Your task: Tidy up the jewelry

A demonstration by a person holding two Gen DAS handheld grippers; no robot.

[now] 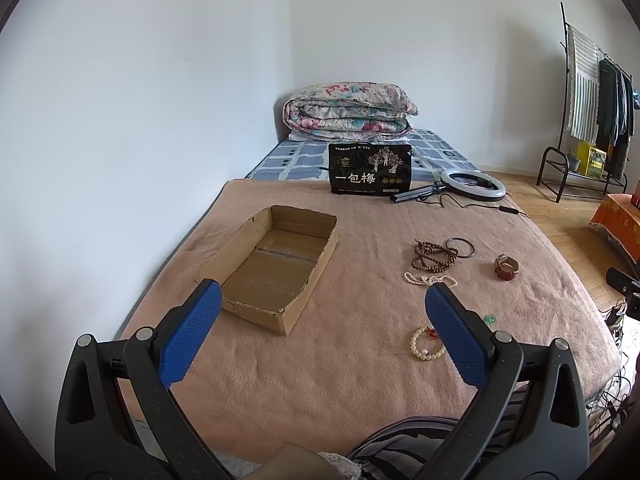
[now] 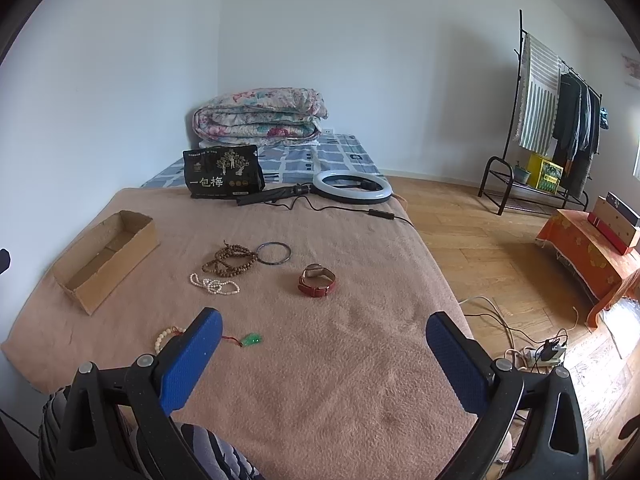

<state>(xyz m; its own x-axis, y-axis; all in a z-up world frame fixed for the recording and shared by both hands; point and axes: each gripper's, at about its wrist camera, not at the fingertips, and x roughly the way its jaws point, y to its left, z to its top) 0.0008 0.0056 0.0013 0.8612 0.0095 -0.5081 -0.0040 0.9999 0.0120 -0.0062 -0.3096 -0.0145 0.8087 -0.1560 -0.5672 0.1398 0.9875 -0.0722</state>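
An open cardboard box (image 1: 276, 264) lies on the pink blanket, left of the jewelry; it also shows in the right wrist view (image 2: 106, 258). Brown wooden beads (image 2: 230, 261), a dark bangle (image 2: 273, 254), a white pearl string (image 2: 214, 285), a red-strap watch (image 2: 317, 280), a cream bead bracelet (image 1: 426, 344) and a green pendant (image 2: 252, 339) lie loose on the blanket. My left gripper (image 1: 322, 300) is open and empty, held above the blanket near the box. My right gripper (image 2: 324, 328) is open and empty, near the pendant.
A black snack bag (image 1: 370, 168), a ring light (image 1: 472, 184) with its cable, and a folded floral quilt (image 1: 348, 112) sit at the far end of the bed. A clothes rack (image 2: 560, 120), an orange-covered stand (image 2: 588, 256) and floor cables (image 2: 540, 352) are to the right.
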